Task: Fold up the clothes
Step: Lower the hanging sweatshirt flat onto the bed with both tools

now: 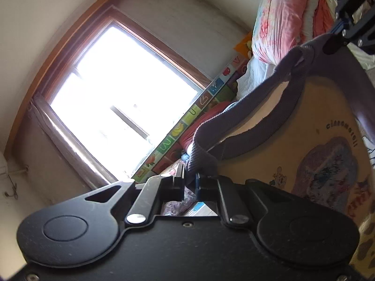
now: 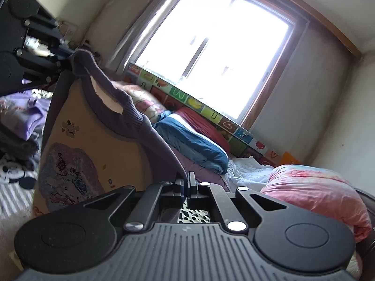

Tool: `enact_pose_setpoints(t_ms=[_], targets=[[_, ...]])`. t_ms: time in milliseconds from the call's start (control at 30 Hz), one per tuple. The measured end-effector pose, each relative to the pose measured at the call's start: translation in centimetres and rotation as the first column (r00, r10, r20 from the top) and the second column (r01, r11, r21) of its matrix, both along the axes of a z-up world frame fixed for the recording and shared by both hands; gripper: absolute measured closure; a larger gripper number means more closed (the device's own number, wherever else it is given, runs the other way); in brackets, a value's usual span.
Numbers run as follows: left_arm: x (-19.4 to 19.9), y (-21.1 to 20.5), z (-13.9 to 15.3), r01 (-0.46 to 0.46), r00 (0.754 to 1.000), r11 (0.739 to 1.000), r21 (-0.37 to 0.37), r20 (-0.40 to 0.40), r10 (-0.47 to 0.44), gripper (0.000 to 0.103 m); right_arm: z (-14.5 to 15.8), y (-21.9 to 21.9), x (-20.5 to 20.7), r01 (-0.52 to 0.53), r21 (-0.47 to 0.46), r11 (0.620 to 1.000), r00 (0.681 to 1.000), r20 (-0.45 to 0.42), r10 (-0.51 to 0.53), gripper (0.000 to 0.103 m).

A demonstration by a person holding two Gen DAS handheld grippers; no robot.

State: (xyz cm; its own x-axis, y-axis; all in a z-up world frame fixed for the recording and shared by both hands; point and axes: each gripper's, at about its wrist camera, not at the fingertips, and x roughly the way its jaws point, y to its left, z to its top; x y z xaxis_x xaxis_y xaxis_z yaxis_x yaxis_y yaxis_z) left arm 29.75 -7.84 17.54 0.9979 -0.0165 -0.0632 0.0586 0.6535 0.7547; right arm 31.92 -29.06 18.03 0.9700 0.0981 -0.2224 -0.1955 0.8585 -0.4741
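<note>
Left gripper (image 1: 190, 182) clamped on the ribbed grey-purple collar of a tan shirt (image 1: 328, 121), jaws nearly together with the bunched knit pinched between them. Right gripper (image 2: 186, 185) likewise closed on the grey-purple edge of the same shirt (image 2: 93, 126), fabric rising from between its narrow jaws. Garment held aloft and stretched between the two tools, neckline (image 1: 255, 98) sagging in a curve from one grip to the other, printed purple graphic (image 2: 68, 175) on the front panel hanging below. Opposite gripper visible in each wrist view at the far end of the collar: right one at upper right (image 1: 351, 14) in the left view, left one at upper left (image 2: 35, 46) in the right view. Behind the shirt, a bed with a pink quilt (image 2: 316, 189), a blue-and-white bundle of bedding (image 2: 199, 145) and a red pillow (image 2: 204, 124). Colourful alphabet play mat (image 2: 211, 110) standing on edge along the wall beneath a bright window (image 2: 211, 46) with a brown wooden frame. Purple and dark clothes (image 2: 21, 121) heaped at the left edge of the right view.
</note>
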Motion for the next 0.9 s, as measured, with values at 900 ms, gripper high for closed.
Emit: enact_pose_setpoints(t_ms=[900], targets=[[-26.1,2.8,-20.3,0.198,0.946,0.966,0.166,-0.289,-0.144,0.097,-17.9,6.0,-27.3,-0.364,-0.232,0.902,0.9,-0.335,0.278,0.1]])
